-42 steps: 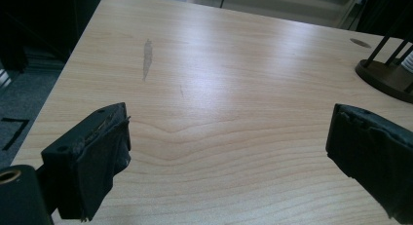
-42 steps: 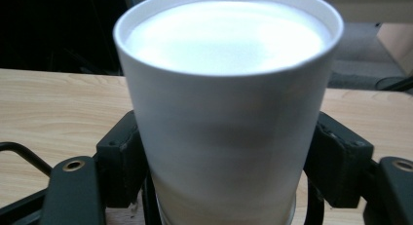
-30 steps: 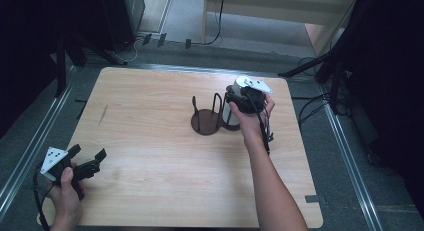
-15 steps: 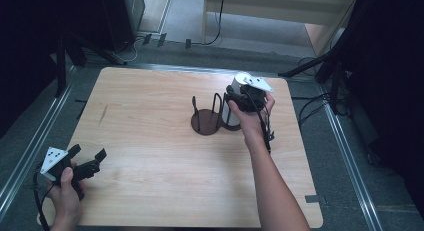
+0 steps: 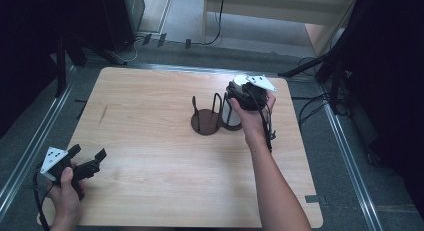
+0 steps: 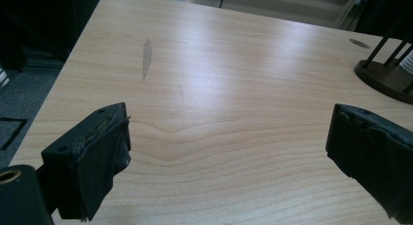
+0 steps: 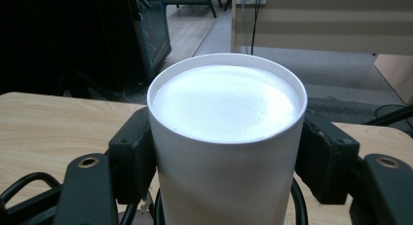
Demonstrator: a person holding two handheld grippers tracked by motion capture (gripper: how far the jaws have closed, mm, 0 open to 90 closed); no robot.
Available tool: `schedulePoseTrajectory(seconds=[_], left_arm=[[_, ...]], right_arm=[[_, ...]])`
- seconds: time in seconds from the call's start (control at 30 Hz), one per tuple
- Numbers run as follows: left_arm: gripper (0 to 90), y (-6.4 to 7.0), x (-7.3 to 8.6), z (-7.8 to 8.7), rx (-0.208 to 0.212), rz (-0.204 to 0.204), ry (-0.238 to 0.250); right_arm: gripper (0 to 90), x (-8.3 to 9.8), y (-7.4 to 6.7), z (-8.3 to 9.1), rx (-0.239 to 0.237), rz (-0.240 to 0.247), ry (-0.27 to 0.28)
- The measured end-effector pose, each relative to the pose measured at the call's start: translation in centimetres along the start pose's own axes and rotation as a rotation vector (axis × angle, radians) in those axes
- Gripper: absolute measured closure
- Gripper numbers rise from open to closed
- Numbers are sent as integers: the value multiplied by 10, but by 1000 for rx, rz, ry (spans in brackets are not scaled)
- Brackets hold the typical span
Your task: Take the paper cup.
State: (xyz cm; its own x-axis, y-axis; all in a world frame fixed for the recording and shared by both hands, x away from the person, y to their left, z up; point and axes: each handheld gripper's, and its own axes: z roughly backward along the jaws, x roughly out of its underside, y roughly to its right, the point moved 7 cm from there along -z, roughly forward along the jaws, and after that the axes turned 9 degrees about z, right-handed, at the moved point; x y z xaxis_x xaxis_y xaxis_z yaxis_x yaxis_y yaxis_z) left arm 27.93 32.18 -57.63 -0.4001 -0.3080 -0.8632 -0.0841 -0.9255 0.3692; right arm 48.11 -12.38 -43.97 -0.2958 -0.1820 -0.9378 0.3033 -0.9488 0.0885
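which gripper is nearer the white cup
Right. The right gripper has just closed its jaws around the white cup; the left gripper sits open at the table's near left corner.

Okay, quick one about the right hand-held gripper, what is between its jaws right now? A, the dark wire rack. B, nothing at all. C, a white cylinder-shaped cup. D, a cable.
C: in the right gripper view the right hand-held gripper has its two black jaws pressed against either side of the white cup, which stands upright between them.
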Motion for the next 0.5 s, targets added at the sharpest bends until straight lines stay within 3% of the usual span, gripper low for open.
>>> schedulePoseTrajectory(seconds=[0.5], left_arm=[[28,0,0,0,-1,2,-1]], right_arm=[[302,-15,2,7,-14,-18,40]])
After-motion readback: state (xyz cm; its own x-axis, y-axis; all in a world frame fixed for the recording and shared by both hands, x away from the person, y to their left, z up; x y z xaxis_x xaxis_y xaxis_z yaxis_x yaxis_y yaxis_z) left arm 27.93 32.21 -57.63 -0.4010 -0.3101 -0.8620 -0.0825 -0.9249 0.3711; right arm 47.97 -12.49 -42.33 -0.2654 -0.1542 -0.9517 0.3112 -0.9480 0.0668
